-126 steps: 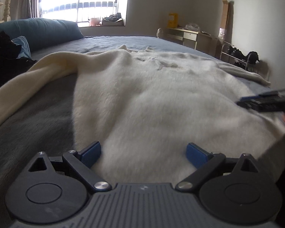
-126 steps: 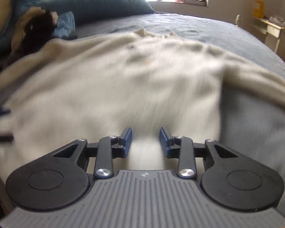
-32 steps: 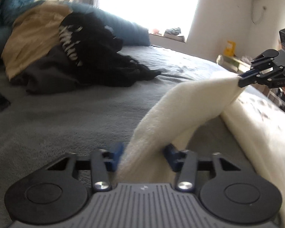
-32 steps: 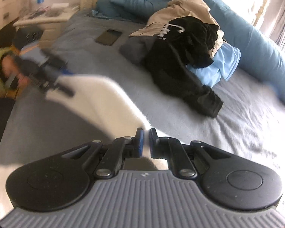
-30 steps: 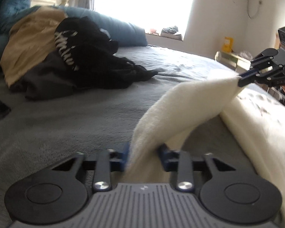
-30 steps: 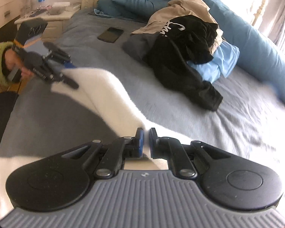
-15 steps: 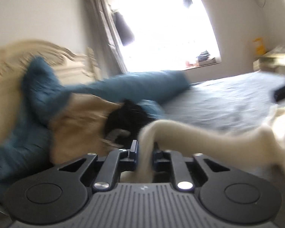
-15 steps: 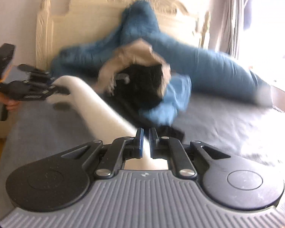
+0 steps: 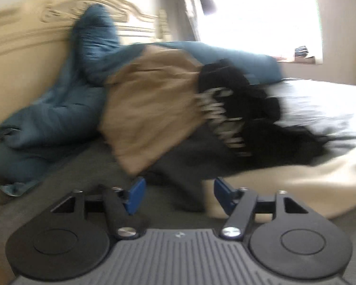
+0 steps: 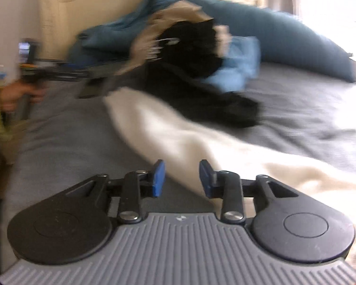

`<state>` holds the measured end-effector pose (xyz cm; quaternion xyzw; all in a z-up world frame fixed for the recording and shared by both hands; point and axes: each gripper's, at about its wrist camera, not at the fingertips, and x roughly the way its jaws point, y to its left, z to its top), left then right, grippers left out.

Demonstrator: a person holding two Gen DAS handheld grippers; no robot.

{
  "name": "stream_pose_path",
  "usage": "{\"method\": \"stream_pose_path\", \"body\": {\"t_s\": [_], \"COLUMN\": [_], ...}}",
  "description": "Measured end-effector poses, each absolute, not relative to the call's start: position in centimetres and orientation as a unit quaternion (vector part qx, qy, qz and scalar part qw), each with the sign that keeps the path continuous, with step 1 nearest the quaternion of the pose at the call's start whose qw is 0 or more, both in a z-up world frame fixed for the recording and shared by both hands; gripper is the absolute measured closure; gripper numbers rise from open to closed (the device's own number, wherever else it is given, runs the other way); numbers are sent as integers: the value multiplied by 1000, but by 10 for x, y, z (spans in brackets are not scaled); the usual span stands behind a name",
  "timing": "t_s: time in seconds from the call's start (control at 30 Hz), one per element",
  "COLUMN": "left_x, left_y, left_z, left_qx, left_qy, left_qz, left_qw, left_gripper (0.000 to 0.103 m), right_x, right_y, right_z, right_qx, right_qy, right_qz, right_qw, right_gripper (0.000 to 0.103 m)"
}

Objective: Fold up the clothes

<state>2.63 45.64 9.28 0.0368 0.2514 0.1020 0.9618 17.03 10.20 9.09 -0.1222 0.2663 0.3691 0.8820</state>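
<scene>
A cream sweater lies on the grey bed; its sleeve [image 10: 168, 130] stretches flat toward the headboard, and its cuff end shows in the left wrist view [image 9: 296, 180]. My left gripper [image 9: 178, 193] is open and empty, just left of the sleeve end. It also shows blurred in the right wrist view [image 10: 66, 73], near the sleeve's far end. My right gripper [image 10: 182, 178] is open, with the sleeve lying under and beyond its right finger.
A pile of black [image 9: 239, 104], tan [image 9: 149, 109] and light blue [image 10: 239, 61] clothes lies ahead by the cream headboard [image 9: 30, 30]. Blue pillows [image 10: 296, 45] lie along the headboard. The grey bedspread [image 10: 66, 137] spreads to the left.
Both grippers have opened and let go of the sleeve, which now lies flat on the bed. Both views are blurred with motion.
</scene>
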Motion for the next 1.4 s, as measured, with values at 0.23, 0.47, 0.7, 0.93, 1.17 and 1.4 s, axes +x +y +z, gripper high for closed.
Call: {"method": "stream_pose_path", "body": {"t_s": [0.23, 0.47, 0.7, 0.93, 1.17, 1.4], "left_x": [23, 19, 36, 56, 51, 53], "left_y": [411, 428, 453, 440, 453, 477], "left_z": [80, 43, 29, 20, 20, 37], "left_qx": [-90, -244, -333, -272, -278, -236], "left_qy": [314, 329, 326, 317, 288, 272], "left_qz": [-26, 13, 76, 122, 133, 136], "left_qw": [945, 912, 882, 900, 907, 923], "left_gripper": [27, 27, 28, 54, 94, 95], "right_x": [151, 119, 121, 82, 72, 69], "right_y": [84, 66, 64, 88, 94, 91], "right_z": [79, 57, 37, 46, 33, 24], "right_qx": [-44, 105, 186, 36, 26, 18], "right_qy": [305, 335, 359, 328, 330, 332], "right_qz": [299, 328, 287, 258, 259, 257], "right_qw": [903, 877, 869, 908, 907, 908], "right_gripper": [70, 69, 68, 68, 68, 68]}}
